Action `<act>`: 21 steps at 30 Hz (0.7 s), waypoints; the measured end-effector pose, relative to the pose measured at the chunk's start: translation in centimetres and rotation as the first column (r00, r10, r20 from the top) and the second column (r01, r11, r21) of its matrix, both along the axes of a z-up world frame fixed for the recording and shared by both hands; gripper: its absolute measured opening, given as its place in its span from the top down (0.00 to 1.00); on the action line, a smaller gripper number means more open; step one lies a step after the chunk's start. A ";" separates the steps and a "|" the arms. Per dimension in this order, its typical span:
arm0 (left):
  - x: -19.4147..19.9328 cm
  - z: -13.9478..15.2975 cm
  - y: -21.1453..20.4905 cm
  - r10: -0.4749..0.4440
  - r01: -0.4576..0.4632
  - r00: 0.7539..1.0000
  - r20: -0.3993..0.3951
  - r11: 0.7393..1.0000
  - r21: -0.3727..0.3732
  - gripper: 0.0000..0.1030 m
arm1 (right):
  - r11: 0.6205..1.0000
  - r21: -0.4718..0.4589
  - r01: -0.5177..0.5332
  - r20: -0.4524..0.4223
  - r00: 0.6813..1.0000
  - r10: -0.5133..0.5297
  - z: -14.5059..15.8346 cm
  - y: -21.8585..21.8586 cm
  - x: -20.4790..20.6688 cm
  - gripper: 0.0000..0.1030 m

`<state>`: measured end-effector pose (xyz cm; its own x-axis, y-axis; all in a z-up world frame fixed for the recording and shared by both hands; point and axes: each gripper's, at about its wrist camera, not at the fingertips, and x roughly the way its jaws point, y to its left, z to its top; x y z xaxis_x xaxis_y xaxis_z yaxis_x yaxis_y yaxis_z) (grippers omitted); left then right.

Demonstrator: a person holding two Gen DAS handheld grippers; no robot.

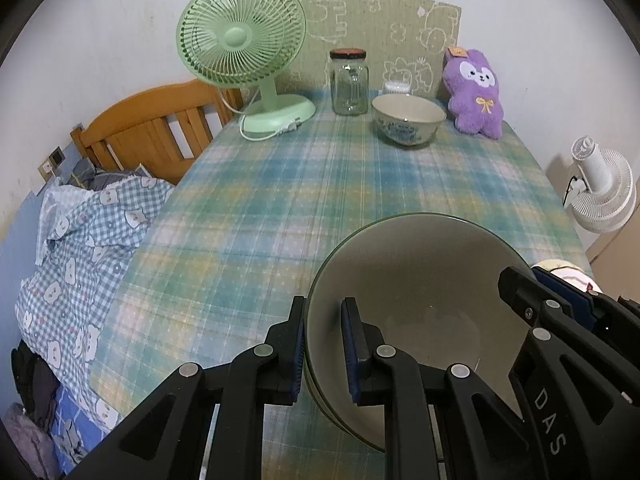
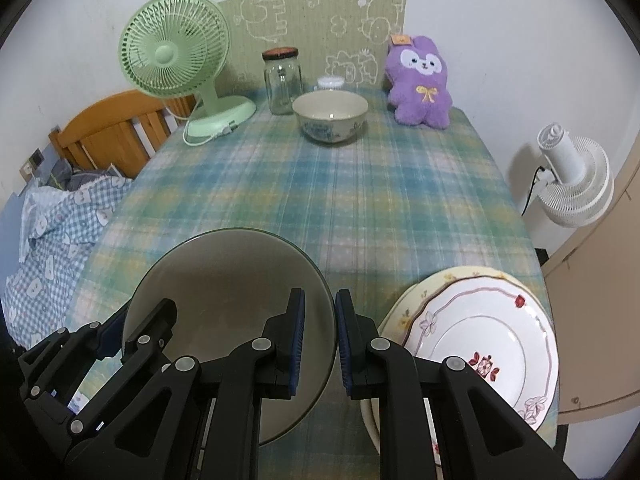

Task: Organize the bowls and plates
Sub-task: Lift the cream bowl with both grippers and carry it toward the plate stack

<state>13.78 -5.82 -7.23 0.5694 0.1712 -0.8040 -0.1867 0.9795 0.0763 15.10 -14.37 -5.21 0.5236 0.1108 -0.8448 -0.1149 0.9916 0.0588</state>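
Left wrist view looks along the left tool [image 1: 323, 350], whose jaws are pinched shut on the left rim of a large grey-green bowl [image 1: 424, 280]: one pad outside the wall, one inside. Across the bowl the right tool [image 1: 520, 300] grips the opposite rim in the same way, so both hands carry the bowl between them, low over the near end of the plaid table [image 1: 280, 200], tilted toward the cameras; whether its base touches the cloth cannot be told. Beyond it, well apart at the far end, stands the patterned bowl [image 1: 408, 120], almost straight ahead of both tools, between a glass jar [image 1: 349, 82] and a purple plush toy [image 1: 476, 94]. If the big bowl is meant to join it, I judge the move a shared push forward along the table's length, neither hand nearer. Right wrist view adds what the left barely shows: a stack of plates [image 2: 480, 340] just beside the bowl on its right, the top one white with red flowers, close behind that tool's outer finger, a likely snag if the bowl swings rightward.
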 end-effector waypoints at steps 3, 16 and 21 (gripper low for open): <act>0.0 -0.6 0.1 0.005 -0.005 1.000 -0.016 1.000 -0.005 0.86 | 1.000 -0.002 -0.004 -0.016 1.000 0.004 -0.6 0.1 0.1 0.82; 0.8 -2.6 1.0 0.030 -0.033 0.996 -0.081 0.999 -0.031 0.86 | 1.000 0.000 -0.010 -0.085 0.996 0.010 -2.9 0.8 0.9 0.82; 0.8 -2.9 1.1 0.024 -0.027 0.996 -0.081 0.999 -0.030 0.86 | 1.000 -0.004 -0.006 -0.089 0.996 0.006 -3.3 0.9 1.0 0.82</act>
